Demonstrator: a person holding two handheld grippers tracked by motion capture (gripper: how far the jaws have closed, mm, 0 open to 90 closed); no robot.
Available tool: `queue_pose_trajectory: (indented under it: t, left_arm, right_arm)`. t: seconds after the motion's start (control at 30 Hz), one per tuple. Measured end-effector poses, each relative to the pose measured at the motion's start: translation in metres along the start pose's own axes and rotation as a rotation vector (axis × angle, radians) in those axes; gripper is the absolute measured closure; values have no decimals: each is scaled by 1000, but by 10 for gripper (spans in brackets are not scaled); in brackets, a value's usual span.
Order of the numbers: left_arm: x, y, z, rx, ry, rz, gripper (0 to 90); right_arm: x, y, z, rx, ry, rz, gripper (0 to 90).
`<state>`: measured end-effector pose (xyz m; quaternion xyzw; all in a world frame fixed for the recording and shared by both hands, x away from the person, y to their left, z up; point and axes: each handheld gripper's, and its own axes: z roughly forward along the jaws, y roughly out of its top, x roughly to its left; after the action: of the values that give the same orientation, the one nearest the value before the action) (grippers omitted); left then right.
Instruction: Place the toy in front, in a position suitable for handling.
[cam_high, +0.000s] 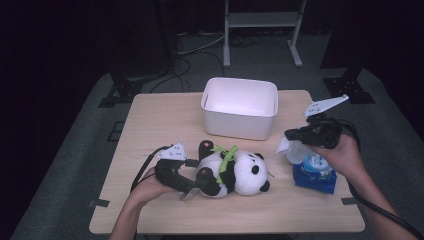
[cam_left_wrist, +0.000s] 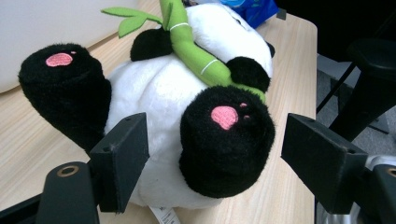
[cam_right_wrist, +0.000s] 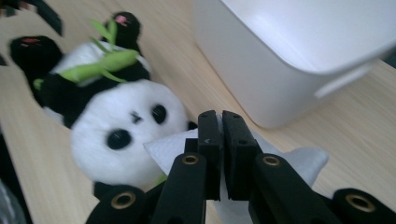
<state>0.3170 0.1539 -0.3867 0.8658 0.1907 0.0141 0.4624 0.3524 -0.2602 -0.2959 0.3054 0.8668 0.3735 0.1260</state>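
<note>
A panda plush (cam_high: 237, 172) with a green bamboo sprig lies on its back on the wooden table (cam_high: 160, 120), head to the right. My left gripper (cam_high: 194, 186) is at its feet and stands open. In the left gripper view its jaws flank one black foot (cam_left_wrist: 226, 140) without pressing it. To the right, my right gripper (cam_high: 291, 135) is shut on a white wipe (cam_high: 283, 146). The wipe hangs just above a blue wipes pack (cam_high: 314, 172). In the right gripper view the jaws (cam_right_wrist: 220, 126) pinch the wipe (cam_right_wrist: 303, 158), with the panda's face (cam_right_wrist: 126, 121) beyond.
A white plastic bin (cam_high: 237, 125) stands at the back middle of the table, open and showing nothing inside; its wall (cam_right_wrist: 261, 79) is close ahead in the right gripper view. A white frame's legs (cam_high: 260, 20) stand on the grey floor beyond.
</note>
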Motion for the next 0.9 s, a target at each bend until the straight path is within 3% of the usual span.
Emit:
queue_pose_trajectory:
  t: [0.4,0.6,0.7,0.9]
  left_arm:
    - [1,0,-1,-11,-2,0,219]
    - [2,-2,-2,-17,-2,-9,219]
    - [3,-3,-1,-9,-2,-8,219]
    - [4,-4,0,-5,-3,-11,219]
  right_arm:
    - [62,56,40,-37,211,-130,860]
    - [89,76,62,-42,293,-191,860]
    - [95,77,71,-31,305,-207,859]
    - [85,62,82,-5,308,-165,856]
